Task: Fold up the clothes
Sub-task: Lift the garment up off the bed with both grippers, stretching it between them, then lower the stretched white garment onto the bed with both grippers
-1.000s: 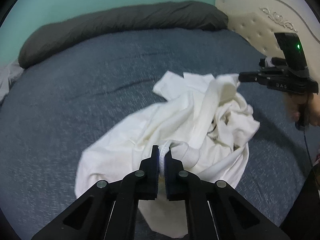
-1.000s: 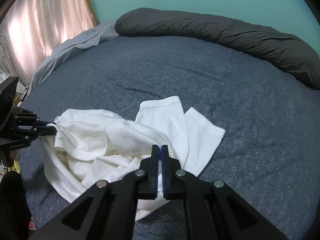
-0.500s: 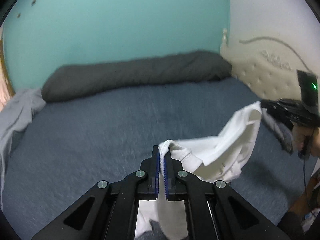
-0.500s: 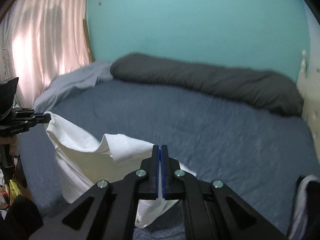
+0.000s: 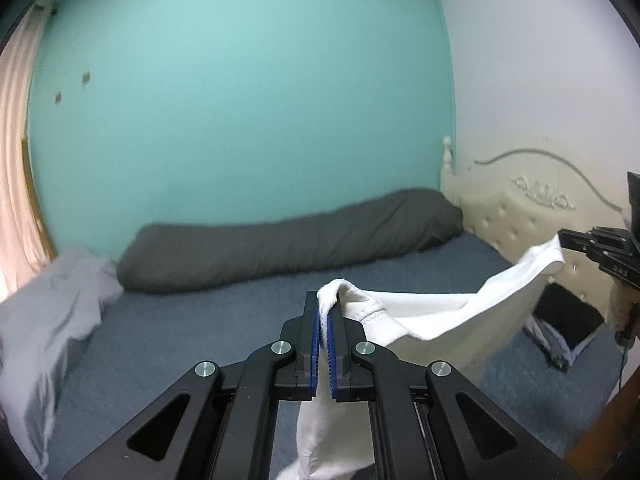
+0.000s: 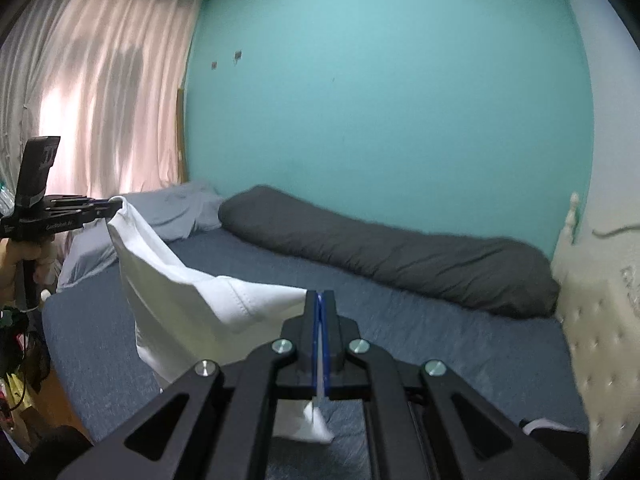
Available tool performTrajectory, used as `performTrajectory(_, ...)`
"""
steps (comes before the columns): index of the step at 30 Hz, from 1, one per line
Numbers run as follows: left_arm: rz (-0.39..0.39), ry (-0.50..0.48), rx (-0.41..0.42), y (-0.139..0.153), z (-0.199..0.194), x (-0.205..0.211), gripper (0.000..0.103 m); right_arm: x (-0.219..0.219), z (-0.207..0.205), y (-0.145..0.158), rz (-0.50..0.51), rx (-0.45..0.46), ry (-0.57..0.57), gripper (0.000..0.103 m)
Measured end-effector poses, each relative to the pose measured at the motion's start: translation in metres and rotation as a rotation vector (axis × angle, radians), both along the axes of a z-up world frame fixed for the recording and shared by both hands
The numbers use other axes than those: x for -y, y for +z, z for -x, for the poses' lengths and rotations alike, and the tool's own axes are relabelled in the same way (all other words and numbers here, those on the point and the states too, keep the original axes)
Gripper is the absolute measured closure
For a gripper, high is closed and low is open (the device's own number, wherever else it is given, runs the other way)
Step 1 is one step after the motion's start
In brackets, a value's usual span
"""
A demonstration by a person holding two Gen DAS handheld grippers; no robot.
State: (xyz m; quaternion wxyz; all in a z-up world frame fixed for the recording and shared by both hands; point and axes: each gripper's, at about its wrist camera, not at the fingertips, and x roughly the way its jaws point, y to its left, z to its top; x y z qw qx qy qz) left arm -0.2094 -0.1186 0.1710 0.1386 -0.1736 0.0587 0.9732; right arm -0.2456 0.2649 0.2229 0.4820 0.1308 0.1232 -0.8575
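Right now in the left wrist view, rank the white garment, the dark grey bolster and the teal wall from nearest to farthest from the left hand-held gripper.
1. White garment, clamped in the left hand-held gripper.
2. Dark grey bolster, across the bed's far side.
3. Teal wall, behind the bolster.

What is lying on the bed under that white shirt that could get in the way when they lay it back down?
Nothing visible. The white shirt hangs between both claws over bare blue bed; the long grey pillow lies at the far edge.

Open blue bed (image 6: 400, 320) ahead; grey bolster (image 6: 380, 252) lines the far edge.
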Motion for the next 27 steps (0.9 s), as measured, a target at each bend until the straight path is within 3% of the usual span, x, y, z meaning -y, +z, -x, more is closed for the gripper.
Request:
performTrajectory(7,-0.025,-0.009,-0.07,0.08,-0.018,0.007,0.1,-0.017,-0.024,0.078,0.06,-0.08,-0.022,0.102)
performTrajectory(11,-0.066,-0.039,-0.044,0.093,-0.015,0.009,0.1,-0.024,-0.032,0.106,0.071,-0.1,-0.028,0.102)
performTrajectory(16,-0.051,-0.068,0.035,0.059,-0.006,0.001,0.1,-0.027,-0.027,0.098,0.041,-0.065,-0.045,0.102)
performTrajectory(27,-0.038,-0.091,0.263,-0.092,0.037,-0.015,0.1,-0.009,0.007,-0.033,-0.106,0.114,-0.053,0.102)
